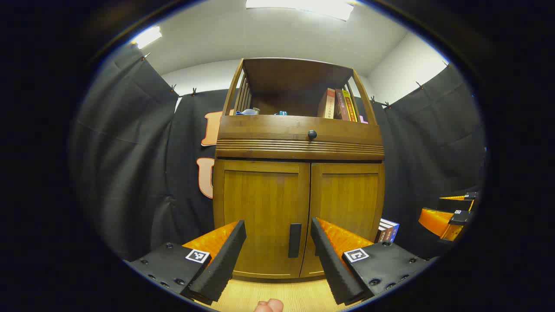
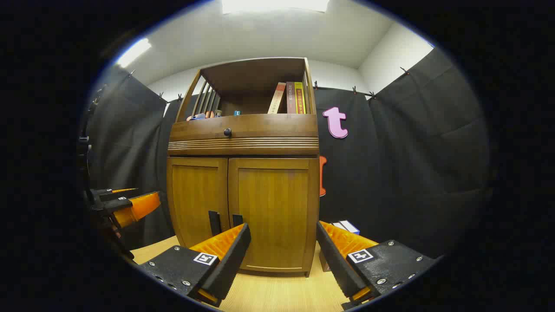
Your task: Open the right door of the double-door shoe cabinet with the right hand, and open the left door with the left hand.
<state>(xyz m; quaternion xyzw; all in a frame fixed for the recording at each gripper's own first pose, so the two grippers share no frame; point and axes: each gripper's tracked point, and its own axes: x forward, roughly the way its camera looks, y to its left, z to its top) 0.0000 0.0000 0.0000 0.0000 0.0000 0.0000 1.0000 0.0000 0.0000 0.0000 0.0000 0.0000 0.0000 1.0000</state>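
Observation:
A brown wooden shoe cabinet [image 1: 299, 147] stands ahead, both lower doors closed. In the left gripper view the left door [image 1: 260, 208] carries a black vertical handle [image 1: 295, 240] near the centre seam, beside the right door [image 1: 347, 203]. My left gripper [image 1: 277, 240] is open, short of the doors, its fingers framing that handle. In the right gripper view the right door [image 2: 275, 208] and left door [image 2: 197, 199] show two black handles [image 2: 214, 223] partly behind my left finger. My right gripper [image 2: 282, 245] is open, a little way off the right door. The right gripper [image 1: 451, 214] also appears far right.
A drawer with a round black knob [image 1: 312, 134] sits above the doors. Books [image 1: 340, 104] stand on the open top shelf. More books [image 1: 388, 229] lie on the light wooden floor [image 2: 277, 294] right of the cabinet. Black cloth surrounds the cabinet. The left gripper [image 2: 130, 206] shows at left.

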